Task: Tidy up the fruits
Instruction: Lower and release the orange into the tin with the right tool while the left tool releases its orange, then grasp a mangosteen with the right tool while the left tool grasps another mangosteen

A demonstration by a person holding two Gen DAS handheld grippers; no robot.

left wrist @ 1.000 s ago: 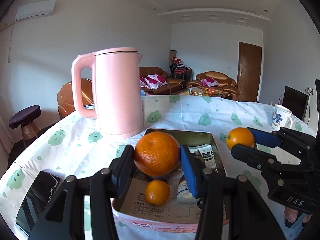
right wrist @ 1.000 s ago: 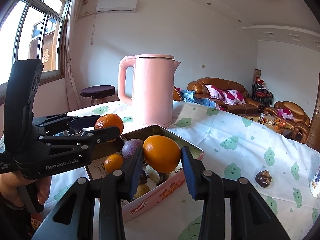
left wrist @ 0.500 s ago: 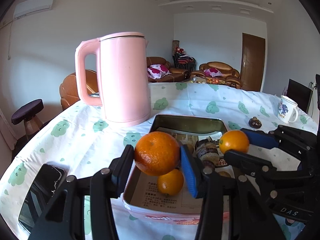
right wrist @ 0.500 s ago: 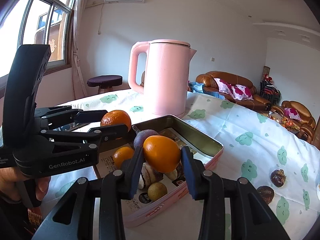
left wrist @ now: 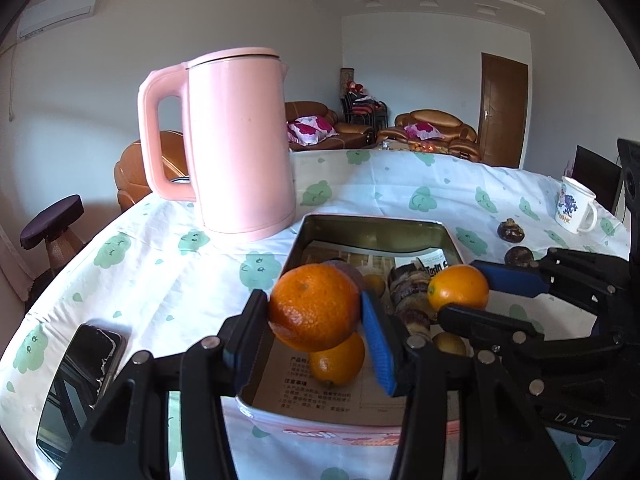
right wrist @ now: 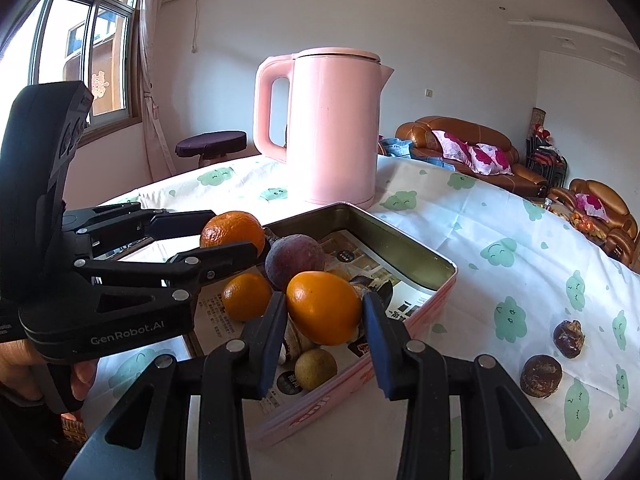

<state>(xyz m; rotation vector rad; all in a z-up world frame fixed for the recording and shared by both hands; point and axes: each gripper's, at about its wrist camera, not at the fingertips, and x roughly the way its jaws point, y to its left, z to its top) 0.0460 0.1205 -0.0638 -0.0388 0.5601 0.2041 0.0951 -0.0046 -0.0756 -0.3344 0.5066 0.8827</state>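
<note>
My left gripper (left wrist: 314, 314) is shut on a wrinkled tangerine (left wrist: 314, 306) and holds it above the near left part of the pink tin tray (left wrist: 374, 226). My right gripper (right wrist: 324, 314) is shut on a smooth orange (right wrist: 323, 307) and holds it over the tray's (right wrist: 406, 242) near edge. In the tray lie a small orange (left wrist: 338, 362), a purple fruit (right wrist: 295, 259), a brownish round fruit (right wrist: 315, 368) and other fruit on printed paper. The right gripper (left wrist: 460, 294) shows in the left view, the left gripper (right wrist: 234, 236) in the right view.
A tall pink kettle (left wrist: 236, 140) stands just behind the tray's left corner. Two dark brown fruits (right wrist: 541, 374) (right wrist: 568, 338) lie on the tablecloth right of the tray. A white mug (left wrist: 575, 210) stands far right. A black phone (left wrist: 78, 384) lies near the table's left edge.
Both grippers, still holding their fruit, have come down and closer over the tray. The kettle and tray look nearer and higher in both views.
</note>
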